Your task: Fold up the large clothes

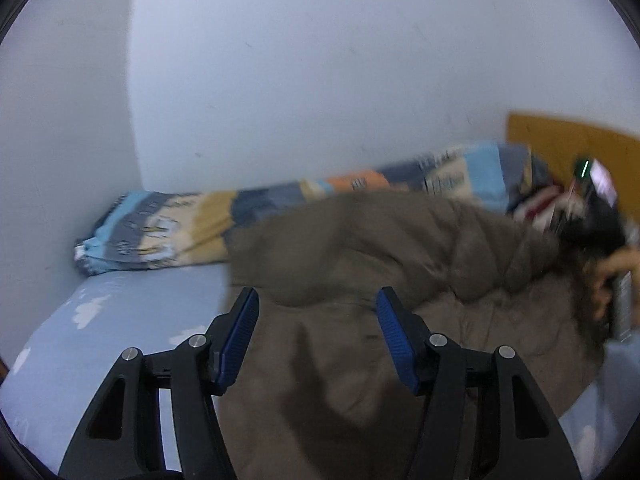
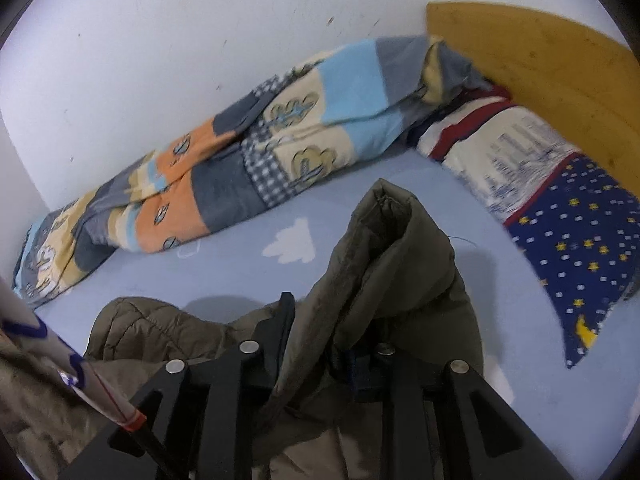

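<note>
The left gripper (image 1: pixel 316 300), with blue ribbed pads, is seen half open and empty above the olive-brown quilted padded jacket (image 1: pixel 360 248), which lies rumpled on the pale blue cloud-print bed sheet (image 1: pixel 100 332). The right gripper (image 2: pixel 320 320) is seen nearly closed, a fold of jacket between its jaws. That pinch is judged shallow: slippery padding may be lost under a pull. The patchwork patterned quilt (image 2: pixel 240 152) near by may be snagged.

Bare sheet (image 2: pixel 240 264) lies open between the jacket (image 2: pixel 400 264) and the rolled quilt (image 2: pixel 224 160) along the wall (image 2: pixel 200 20), while the pillow (image 2: pixel 568 240) and headboard (image 2: pixel 540 52) block the right end.
</note>
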Demonstrator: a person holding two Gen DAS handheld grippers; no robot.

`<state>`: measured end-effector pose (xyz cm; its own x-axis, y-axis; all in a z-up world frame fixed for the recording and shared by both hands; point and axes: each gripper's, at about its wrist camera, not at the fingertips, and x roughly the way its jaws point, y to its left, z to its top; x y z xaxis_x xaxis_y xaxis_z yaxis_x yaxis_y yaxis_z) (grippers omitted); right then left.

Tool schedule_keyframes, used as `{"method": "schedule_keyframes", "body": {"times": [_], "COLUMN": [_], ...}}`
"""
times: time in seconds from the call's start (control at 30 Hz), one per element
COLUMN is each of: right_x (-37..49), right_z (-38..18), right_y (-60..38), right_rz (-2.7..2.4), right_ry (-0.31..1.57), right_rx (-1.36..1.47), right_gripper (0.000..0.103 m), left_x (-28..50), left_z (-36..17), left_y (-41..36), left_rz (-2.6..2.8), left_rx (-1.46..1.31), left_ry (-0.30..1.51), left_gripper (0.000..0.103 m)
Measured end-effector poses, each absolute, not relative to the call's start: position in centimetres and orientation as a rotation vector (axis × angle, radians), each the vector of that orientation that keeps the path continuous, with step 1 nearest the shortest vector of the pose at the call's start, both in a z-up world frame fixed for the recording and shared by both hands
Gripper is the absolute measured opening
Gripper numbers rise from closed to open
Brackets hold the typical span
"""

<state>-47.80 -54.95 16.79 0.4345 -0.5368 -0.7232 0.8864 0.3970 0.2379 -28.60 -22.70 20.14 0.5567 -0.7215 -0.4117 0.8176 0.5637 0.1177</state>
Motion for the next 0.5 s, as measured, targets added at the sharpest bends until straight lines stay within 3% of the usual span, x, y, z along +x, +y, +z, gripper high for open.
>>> {"method": "schedule_keyframes", "body": {"times": [0.2,0.27,0.37,0.5], "right_x": [-50.8,-52.1,-53.9,-51.1], "right_z": [18.3,19.6,21.8,20.7], "right_y": [-54.2,-53.8,-52.9,-50.4], "right_rz": [-0.841,-0.828,-0.821,-0.797], "right_ry": [0.466,0.397,0.341,0.47], "right_rx": [0.749,0.741,0.685,0.54], "right_gripper": [0.055,0.07,0.075,0.075], "left_x": [-25.6,-24.6,-24.0,-23.7], "left_z": [14.5,13.3,12.1,10.6], "left_y": [-29.9,-30.9,-31.7,-32.4], "left_rz": [-0.878,-0.845,-0.834,-0.821], "left_rx": [0.405,0.41,0.41,0.426], "left_ry": [0.436,0.453,0.474,0.485], "left_gripper": [0.06,0.06,0.06,0.06]}}
